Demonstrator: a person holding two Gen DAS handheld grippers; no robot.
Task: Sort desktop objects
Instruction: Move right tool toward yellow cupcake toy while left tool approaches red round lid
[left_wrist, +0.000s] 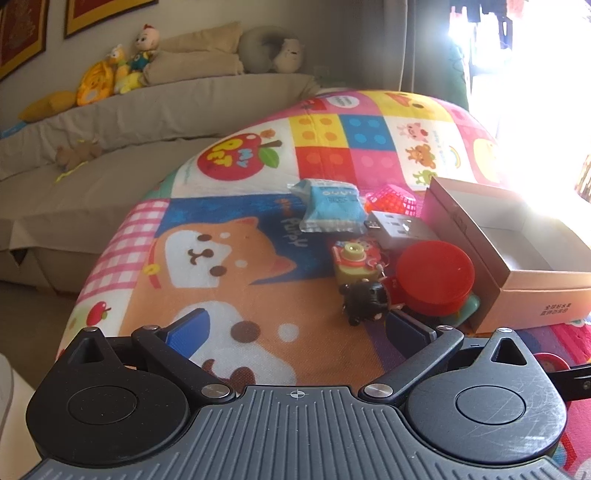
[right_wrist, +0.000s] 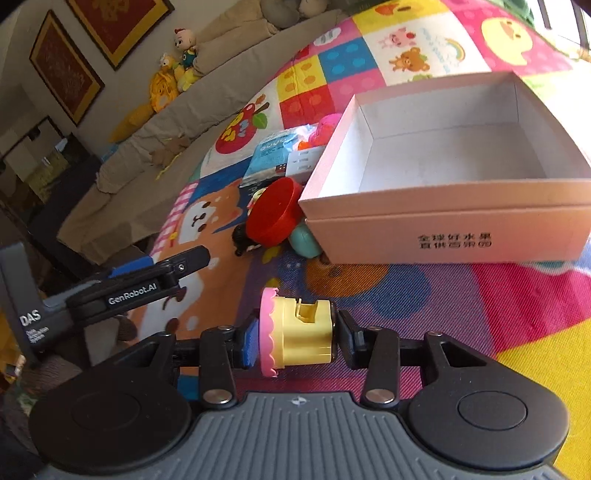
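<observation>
Lying over the tabletop, with a beige sofa and plush toys behind: a bright cartoon-print cloth (right_wrist: 517, 314). Clamping a small yellow toy with a pink frilled end (right_wrist: 295, 332) crosswise between the pads: the right gripper (right_wrist: 295, 338), jaws closed on both ends of it, long axis running from pad to pad, pink frill toward the blue left pad. Hanging just above the cloth, apparently lifted clear, though contact underneath cannot be told. Sitting straight ahead and slightly right of the held toy: the open pink cardboard box (right_wrist: 454, 236), empty inside, its near wall facing the claw. Judging the coming move as a carry forward and up over that near wall, then a release into the box. Crowding the box's left side: a red round lid (left_wrist: 436, 273), a black figurine (left_wrist: 365, 301), a toy camera (left_wrist: 354, 260), a blue packet (left_wrist: 330, 206), a grey USB adapter (left_wrist: 402, 227) and a red mesh basket (left_wrist: 395, 197). Hovering spread wide and holding nothing, just short of the black figurine: the left gripper (left_wrist: 299, 328), nearer to that cluster than the right one, with the figurine lying ahead toward its right finger.
</observation>
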